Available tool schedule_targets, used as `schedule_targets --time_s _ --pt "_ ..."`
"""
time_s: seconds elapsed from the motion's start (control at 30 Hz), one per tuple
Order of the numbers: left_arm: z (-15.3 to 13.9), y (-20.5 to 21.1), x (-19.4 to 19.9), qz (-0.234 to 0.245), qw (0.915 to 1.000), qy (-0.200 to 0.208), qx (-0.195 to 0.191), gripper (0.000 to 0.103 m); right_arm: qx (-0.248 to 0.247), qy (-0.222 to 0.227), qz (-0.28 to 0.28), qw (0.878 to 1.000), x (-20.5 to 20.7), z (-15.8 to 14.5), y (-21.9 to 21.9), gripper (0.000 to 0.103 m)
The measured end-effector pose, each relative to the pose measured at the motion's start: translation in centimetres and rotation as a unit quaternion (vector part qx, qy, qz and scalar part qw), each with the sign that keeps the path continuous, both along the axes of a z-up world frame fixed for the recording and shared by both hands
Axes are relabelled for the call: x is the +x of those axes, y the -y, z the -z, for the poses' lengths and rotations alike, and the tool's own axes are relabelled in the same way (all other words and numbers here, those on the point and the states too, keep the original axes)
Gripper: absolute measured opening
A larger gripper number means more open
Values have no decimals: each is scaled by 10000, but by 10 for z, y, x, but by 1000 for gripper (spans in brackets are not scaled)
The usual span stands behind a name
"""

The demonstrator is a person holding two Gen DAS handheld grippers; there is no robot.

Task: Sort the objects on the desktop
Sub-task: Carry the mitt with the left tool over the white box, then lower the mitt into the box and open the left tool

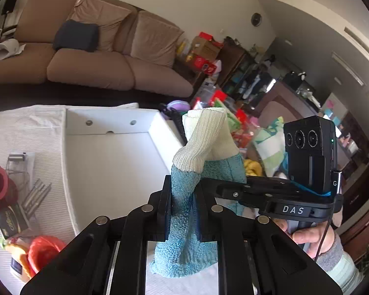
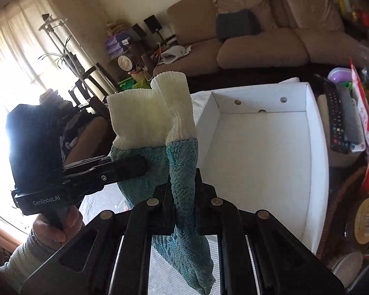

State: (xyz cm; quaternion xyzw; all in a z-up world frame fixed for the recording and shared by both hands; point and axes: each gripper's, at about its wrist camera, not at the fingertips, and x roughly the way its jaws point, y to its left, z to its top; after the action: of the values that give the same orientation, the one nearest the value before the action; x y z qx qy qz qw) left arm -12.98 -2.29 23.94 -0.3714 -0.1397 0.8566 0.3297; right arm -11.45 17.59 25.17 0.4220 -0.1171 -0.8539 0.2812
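The left gripper [image 1: 182,211] and right gripper [image 2: 184,204] each clamp a teal knit sock with cream ribbed cuff [image 1: 184,196]. Beyond them sits an open white cardboard box [image 2: 317,162].

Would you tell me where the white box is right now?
In the left wrist view the white box sits open on the pale cloth, just behind the teal socks, with the brown sofa beyond it.

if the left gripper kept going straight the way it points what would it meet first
Probably the white box: the left gripper, shut on the teal sock, aims down toward the box's open inside, near its right wall. Depth is unclear, so it might cross that rim instead.
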Motion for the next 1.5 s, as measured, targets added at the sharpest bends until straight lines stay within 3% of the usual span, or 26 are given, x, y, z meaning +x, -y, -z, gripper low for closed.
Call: schedule_targets --time_s 0.27,0.43,0.63,0.87,0.93,1.0,1.03,1.07,1.1,1.13,1.17,1.3,1.5 --pt "55 -5 -64 -291 9956 527 -718 13 -158 784 93 9968 -86 70 16 13" --pt "97 -6 -84 -434 9871 987 -1183 13 -132 1443 102 9894 -129 128 23 14" --pt "130 -3 -94 -559 9773 1284 -1589 13 56 1999 51 9798 -153 178 36 14" --pt "144 -6 -100 -779 9651 1464 -2028 14 -50 2675 142 9634 -164 224 37 14" --pt "141 -5 -99 -795 9661 1392 -2023 19 121 2768 138 9608 -165 234 39 14" --pt "136 -3 -97 -781 9686 1331 -1949 30 336 2807 106 9592 -164 239 42 14" --pt "135 -3 -97 -780 9688 1315 -1950 36 548 2798 153 9584 -164 239 43 20" --pt "133 -3 -96 -782 9686 1297 -1970 36 763 2738 195 9586 -165 237 44 37" --pt "132 -3 -95 -781 9684 1287 -1987 36 911 2649 183 9598 -164 232 45 48" --pt "132 -3 -94 -775 9683 1286 -1995 36 1077 2524 181 9614 -164 225 46 70" --pt "131 -2 -93 -781 9681 1293 -1998 36 1278 2354 212 9632 -164 218 46 75" --pt "129 -2 -85 -777 9686 1309 -1964 37 1723 1894 238 9664 -155 189 45 75" --pt "121 -9 -67 -756 9664 1243 -2118 42 2011 1675 203 9649 -133 161 46 75"
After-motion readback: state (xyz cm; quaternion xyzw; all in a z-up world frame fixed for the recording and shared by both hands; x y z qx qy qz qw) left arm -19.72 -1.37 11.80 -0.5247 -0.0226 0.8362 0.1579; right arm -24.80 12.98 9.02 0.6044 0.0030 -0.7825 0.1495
